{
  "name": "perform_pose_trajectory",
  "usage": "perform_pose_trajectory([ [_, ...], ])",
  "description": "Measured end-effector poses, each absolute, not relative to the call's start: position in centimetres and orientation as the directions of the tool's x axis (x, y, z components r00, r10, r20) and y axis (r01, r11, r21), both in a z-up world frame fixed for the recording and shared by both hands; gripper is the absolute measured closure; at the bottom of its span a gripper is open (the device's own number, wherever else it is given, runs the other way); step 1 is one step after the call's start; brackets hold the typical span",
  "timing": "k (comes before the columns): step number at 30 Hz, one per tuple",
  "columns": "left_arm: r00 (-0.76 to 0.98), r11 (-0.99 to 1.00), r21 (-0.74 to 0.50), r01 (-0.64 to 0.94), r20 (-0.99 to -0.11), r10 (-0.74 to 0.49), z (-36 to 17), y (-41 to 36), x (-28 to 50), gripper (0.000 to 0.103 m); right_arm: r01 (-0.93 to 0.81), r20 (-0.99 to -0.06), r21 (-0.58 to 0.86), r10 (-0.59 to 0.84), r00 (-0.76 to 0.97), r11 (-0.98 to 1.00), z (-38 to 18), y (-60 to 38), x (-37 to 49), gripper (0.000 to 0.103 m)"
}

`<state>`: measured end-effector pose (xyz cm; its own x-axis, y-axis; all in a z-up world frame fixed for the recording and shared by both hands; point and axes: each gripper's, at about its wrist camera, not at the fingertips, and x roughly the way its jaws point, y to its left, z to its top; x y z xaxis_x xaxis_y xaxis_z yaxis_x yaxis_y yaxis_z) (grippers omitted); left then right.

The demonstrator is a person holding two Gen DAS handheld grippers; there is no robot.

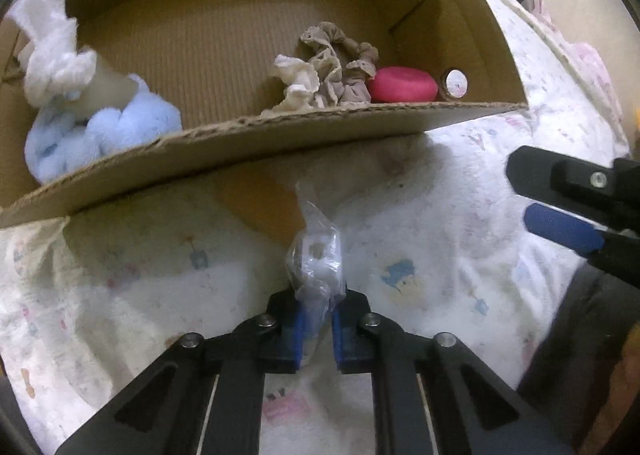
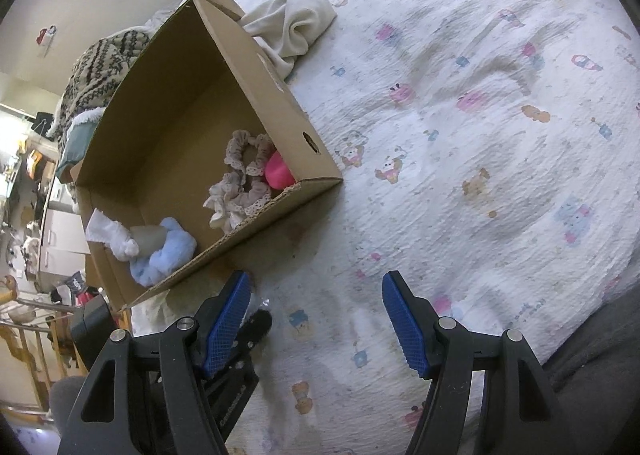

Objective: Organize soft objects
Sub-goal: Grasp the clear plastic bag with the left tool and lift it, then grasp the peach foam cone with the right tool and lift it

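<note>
Nearly boxed: a small plastic bag on its way to the carton

Low in the centre of the left wrist view, the left gripper (image 1: 318, 319) has its fingers closed on a small clear plastic bag (image 1: 314, 263), pinched by its lower end so the rest stands up free above the bed (image 1: 120, 279). Held that way, the bag can probably be lifted over the near wall of the cardboard box (image 1: 280, 131) and dropped in without snagging.

Inside the box, at the left of that view, lie a white cloth (image 1: 48, 47) and a light blue fluffy cloth (image 1: 108, 135); toward the right sit a beige scrunchie (image 1: 340, 63), a cream one (image 1: 296, 83) and a pink sponge (image 1: 402, 84).

At the bottom of the right wrist view, the right gripper (image 2: 316, 319) hangs over the bedsheet with fingers wide apart and empty, likely waiting for the next pick. A cream cloth (image 2: 292, 23) lies outside the box, upper centre of that view
</note>
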<state>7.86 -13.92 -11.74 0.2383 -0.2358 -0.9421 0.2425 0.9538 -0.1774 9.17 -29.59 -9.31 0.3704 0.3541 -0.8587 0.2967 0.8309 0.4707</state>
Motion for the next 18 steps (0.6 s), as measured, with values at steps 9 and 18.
perform_pose_trajectory([
  [9, 0.237, 0.954, -0.184, 0.238, -0.941, -0.241, -8.7, -11.2, 5.8, 0.095, 0.284, -0.866, 0.455, 0.345, 0.362, 0.844, -9.3, -28.9, 9.3, 0.031],
  [18, 0.291, 0.973, -0.171, 0.158, -0.933, -0.212, -5.3, -5.3, 5.3, 0.095, 0.248, -0.881, 0.411, 0.313, 0.354, 0.877, -9.3, -27.7, 9.5, 0.031],
])
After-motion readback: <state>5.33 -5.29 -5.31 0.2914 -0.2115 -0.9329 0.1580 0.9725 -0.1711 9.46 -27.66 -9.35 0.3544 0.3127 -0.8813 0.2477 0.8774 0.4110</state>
